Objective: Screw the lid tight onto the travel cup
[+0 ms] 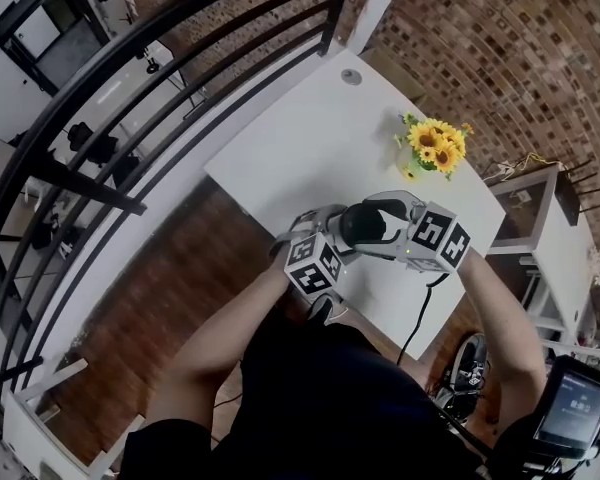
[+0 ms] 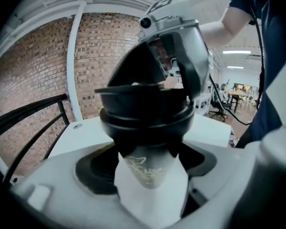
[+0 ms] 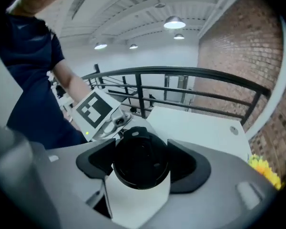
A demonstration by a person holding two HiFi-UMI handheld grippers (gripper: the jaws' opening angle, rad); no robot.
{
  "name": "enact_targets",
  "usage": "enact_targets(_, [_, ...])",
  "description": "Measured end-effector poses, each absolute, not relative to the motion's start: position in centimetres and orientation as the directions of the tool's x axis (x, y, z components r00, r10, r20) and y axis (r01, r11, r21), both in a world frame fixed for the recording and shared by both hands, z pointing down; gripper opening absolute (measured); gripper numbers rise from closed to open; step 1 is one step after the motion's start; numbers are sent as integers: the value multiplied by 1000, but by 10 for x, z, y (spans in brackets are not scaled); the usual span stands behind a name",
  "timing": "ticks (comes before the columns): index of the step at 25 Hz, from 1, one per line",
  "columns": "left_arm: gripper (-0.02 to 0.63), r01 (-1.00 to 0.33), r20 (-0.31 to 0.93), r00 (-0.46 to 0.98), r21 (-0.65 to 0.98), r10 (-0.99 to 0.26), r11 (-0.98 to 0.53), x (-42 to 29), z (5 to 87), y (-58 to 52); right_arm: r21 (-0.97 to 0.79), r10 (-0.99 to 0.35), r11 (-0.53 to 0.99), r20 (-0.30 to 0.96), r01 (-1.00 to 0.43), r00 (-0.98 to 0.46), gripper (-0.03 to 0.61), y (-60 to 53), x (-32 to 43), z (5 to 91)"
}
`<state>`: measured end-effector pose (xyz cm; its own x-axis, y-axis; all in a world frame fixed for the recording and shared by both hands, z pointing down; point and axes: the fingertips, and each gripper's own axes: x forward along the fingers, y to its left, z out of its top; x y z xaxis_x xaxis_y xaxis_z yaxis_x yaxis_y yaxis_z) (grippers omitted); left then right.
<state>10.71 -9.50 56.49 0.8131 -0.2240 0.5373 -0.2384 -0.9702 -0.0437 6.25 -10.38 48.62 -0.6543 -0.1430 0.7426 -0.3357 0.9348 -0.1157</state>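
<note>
Both grippers meet above the white table [image 1: 310,138]. My left gripper [image 2: 148,163] is shut on the travel cup [image 2: 150,171], a grey tapered body with gold script that sits between its dark pads. The black lid [image 2: 145,113] sits on the cup's top. My right gripper [image 3: 143,159] is shut on the lid [image 3: 140,161], with a dark pad against each side of it. In the head view the lid [image 1: 363,225] shows as a dark round shape between the left gripper [image 1: 332,246] and the right gripper [image 1: 385,218]. The cup's body is hidden there.
A small pot of sunflowers [image 1: 435,146] stands on the table's far right side. A round grommet [image 1: 351,76] sits near the far corner. A black railing [image 1: 130,88] runs along the left. White shelving [image 1: 545,218] stands to the right, and a black cable [image 1: 420,318] hangs below the right gripper.
</note>
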Motion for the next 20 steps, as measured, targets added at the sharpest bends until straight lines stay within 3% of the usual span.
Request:
enact_targets(5, [391,-249,539,809,-48,-235,-967,105,565,-93,-125,-484,671,673,-731,-560,344,-113,70,482])
enact_targets(9, [393,-275,538,803,-48,-257,-960,101,568,-94,-123,-671,411,630,-903,-391,344,-116,74,483])
enact_targets(14, [394,-302,534,797,-51,-281,-952,99,569,-94,-112,-776,220,581,-969,-243,344,-115,76,483])
enact_targets(17, [396,-296,523,806,-50,-278,-954,101,569,-94,-173,-774,262,550,-949,-314,344,-117,78,478])
enact_targets(20, [400,-314,522,806,-25,-280,-949,94,567,-92,-269,-813,285,440,-920,-381,345,-123,94,449])
